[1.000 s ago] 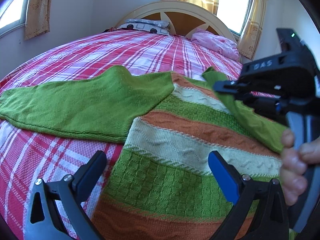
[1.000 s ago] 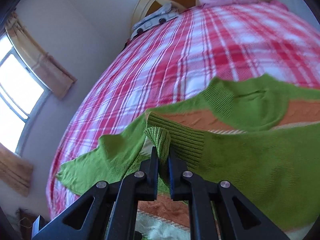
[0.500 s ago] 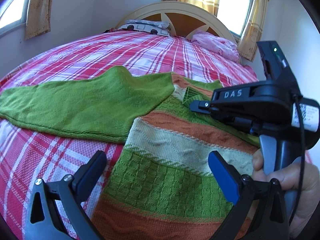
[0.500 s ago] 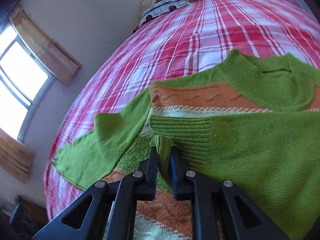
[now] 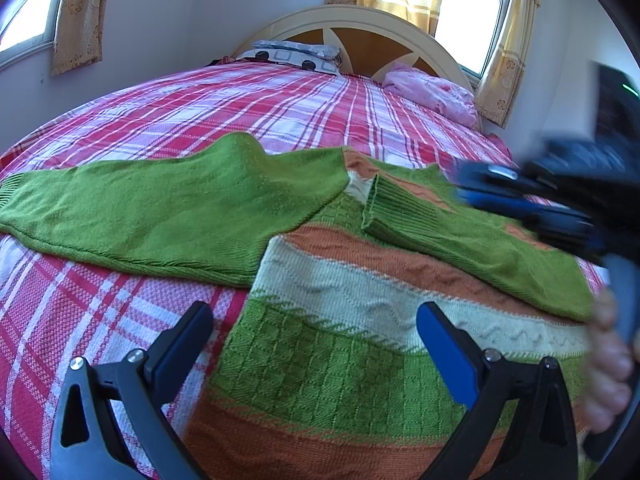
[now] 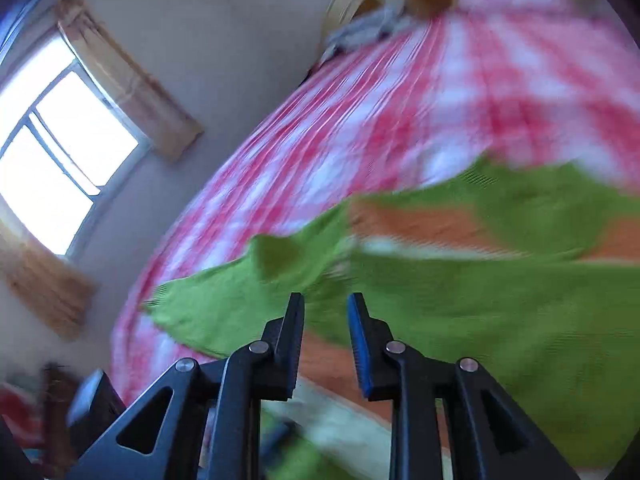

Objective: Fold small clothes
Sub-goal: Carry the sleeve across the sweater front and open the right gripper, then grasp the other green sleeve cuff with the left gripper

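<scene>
Now the unfolded sleeve (image 5: 152, 216) runs leftward across the bed (image 5: 248, 108), nearer the wide-open, empty left gripper (image 5: 314, 344) than the part-open, empty right gripper (image 6: 325, 340)

Chunky matt knit sweater (image 5: 360, 300) (ribbed cuff at 1 o'clock), coarse woven plaid bedspread (image 5: 248, 112), glossy painted wooden headboard (image 5: 360, 28), matt black plastic left gripper (image 5: 316, 344)

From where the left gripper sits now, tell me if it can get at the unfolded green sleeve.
Probably yes. The left gripper is open above the sweater's body, and the spread sleeve lies flat on the bedspread just ahead to its left, with nothing covering it.
</scene>
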Motion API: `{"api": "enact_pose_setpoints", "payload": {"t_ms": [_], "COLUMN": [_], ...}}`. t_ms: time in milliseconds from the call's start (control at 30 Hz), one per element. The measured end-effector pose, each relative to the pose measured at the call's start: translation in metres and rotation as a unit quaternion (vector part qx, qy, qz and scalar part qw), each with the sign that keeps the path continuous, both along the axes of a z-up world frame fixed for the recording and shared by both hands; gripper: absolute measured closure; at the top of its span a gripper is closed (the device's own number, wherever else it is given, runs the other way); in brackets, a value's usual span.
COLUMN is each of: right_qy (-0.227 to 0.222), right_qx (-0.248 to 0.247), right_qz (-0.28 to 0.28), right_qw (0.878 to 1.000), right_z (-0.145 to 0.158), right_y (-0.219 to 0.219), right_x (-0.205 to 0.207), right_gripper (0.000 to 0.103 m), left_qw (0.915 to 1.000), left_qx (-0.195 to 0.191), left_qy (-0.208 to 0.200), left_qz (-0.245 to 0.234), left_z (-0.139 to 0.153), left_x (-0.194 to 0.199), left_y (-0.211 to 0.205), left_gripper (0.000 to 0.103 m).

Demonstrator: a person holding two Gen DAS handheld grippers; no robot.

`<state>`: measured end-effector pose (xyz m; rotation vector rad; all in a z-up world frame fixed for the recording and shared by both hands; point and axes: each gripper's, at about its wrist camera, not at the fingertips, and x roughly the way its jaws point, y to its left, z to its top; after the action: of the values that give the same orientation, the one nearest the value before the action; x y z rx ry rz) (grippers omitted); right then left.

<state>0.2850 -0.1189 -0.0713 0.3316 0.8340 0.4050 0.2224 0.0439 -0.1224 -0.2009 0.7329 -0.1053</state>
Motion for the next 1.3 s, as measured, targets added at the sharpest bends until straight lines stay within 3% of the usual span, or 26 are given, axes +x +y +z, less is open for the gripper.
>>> {"api": "enact_pose_setpoints", "payload": {"t_ms": [100, 133, 233, 333, 400, 600, 700, 900, 1100, 1133, 1300], "right_qy": [-0.005, -0.006, 0.017, 0.033, 0.014, -0.007, -0.007, -0.006, -0.013, -0.016, -0.024], "right_qx": [-0.098, -0.142, -0.194, -0.191, -0.205, -0.297, -0.302, -0.292, -0.309, -0.307, -0.304], "right_qz": [-0.071, -0.105, -0.174, -0.181, -0.182, -0.159, -0.159, -0.164, -0.168, -0.170, -0.175], "right_qw": [0.993, 0.984, 0.965, 0.964, 0.962, 0.942, 0.940, 0.942, 0.936, 0.936, 0.936], "right_z": [0.004, 0.002, -0.012, -0.032, -0.036, -0.040, -0.042, -0.042, -0.039, -0.038, -0.033], "right_y": [-0.041, -0.062, -0.106, -0.123, -0.117, -0.081, -0.082, -0.083, -0.078, -0.079, -0.080], "right_x": [-0.031, -0.044, -0.068, -0.079, -0.085, -0.085, -0.087, -0.086, -0.087, -0.088, -0.090], "right_gripper": [0.079, 0.080, 0.080, 0.080, 0.080, 0.080, 0.080, 0.080, 0.080, 0.080, 0.080], "left_qw": [1.0000, 1.0000, 0.9999, 0.9994, 0.9989, 0.9978, 0.9967, 0.9968, 0.9882, 0.9869, 0.9908], "left_qx": [0.006, 0.008, 0.016, 0.032, 0.045, 0.062, 0.071, 0.077, 0.130, 0.129, 0.084], "left_qy": [0.002, 0.002, 0.005, 0.011, 0.015, 0.024, 0.038, 0.017, 0.081, 0.097, 0.104], "left_qz": [0.001, 0.001, 0.003, 0.004, 0.004, 0.004, -0.015, -0.014, 0.003, 0.007, 0.019], "left_z": [0.000, 0.000, -0.002, -0.002, -0.003, -0.002, 0.008, 0.044, 0.007, -0.001, -0.006], "left_x": [0.001, 0.001, 0.004, 0.006, 0.008, 0.008, 0.014, 0.053, 0.104, 0.108, 0.110], "left_y": [-0.003, -0.004, -0.006, -0.010, -0.013, -0.016, -0.024, -0.061, -0.092, -0.090, -0.074], "left_gripper": [0.000, 0.000, 0.000, 0.000, 0.000, 0.000, 0.000, 0.000, 0.000, 0.000, 0.000]}}
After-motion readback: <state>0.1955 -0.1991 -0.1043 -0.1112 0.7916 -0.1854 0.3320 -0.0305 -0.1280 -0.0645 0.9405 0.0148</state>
